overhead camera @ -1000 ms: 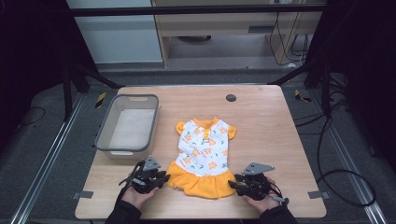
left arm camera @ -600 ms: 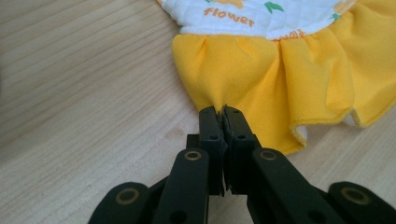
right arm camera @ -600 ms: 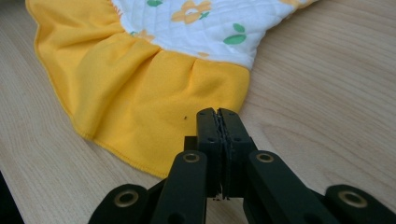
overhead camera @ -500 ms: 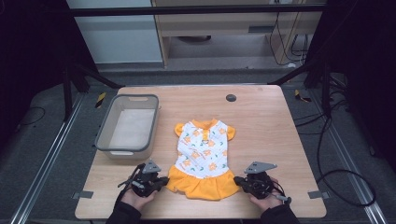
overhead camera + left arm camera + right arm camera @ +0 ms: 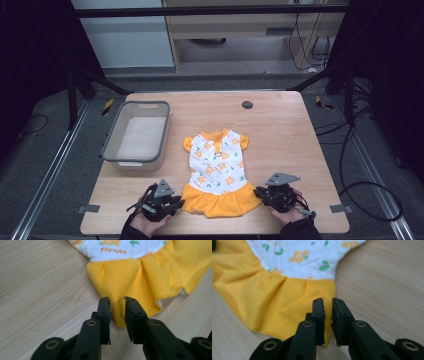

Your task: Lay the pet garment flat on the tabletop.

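Now both grippers parted after release: left gripper [image 5: 176, 201] astride dress [image 5: 216, 170] hem corner, right gripper [image 5: 260, 192] too; collar at 12 o'clock.

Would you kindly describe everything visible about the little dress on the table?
The dress lies flat and spread out on the wooden table, neck away from the person. Its quilted white bodice carries orange flowers, green leaves and the word "flower"; collar, short sleeves and gathered skirt ruffle are orange-yellow. The ruffle's two lower corners sit between the slightly parted jaws of the left gripper and right gripper.
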Available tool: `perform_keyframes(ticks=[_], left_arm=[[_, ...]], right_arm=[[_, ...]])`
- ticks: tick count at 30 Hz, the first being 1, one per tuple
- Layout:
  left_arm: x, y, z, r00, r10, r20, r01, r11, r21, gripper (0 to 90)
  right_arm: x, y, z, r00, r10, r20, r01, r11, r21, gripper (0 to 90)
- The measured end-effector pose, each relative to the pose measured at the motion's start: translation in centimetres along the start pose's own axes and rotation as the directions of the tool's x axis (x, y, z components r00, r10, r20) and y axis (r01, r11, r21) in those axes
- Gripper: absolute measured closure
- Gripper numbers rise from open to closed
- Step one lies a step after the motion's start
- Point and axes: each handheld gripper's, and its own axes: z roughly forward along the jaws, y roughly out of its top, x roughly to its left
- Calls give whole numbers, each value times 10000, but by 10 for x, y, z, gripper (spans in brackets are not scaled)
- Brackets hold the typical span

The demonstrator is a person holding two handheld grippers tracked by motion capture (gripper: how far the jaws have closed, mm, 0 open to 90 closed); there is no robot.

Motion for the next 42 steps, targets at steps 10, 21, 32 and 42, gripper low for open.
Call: perform_keyframes(ticks=[10, 21, 32, 42], left_arm=[[13, 33, -3, 9990, 17, -440, -70, 9927, -1200, 828], [9, 57, 48, 9986, 492, -191, -499, 9980, -380, 869], [4, 45, 52, 9964, 842, -101, -839, 9963, 203, 864], [14, 66, 47, 9981, 444, -421, -478, 9953, -839, 828]], right_arm=[[-8, 23, 2, 9999, 117, 14, -113, 9896, -1433, 898], [-13, 51, 47, 9987, 177, -475, -242, 9898, -1405, 900], [-13, 40, 64, 10000, 66, -51, -67, 9997, -234, 900], [-6, 37, 60, 9999, 87, -83, -87, 9999, -93, 900]])
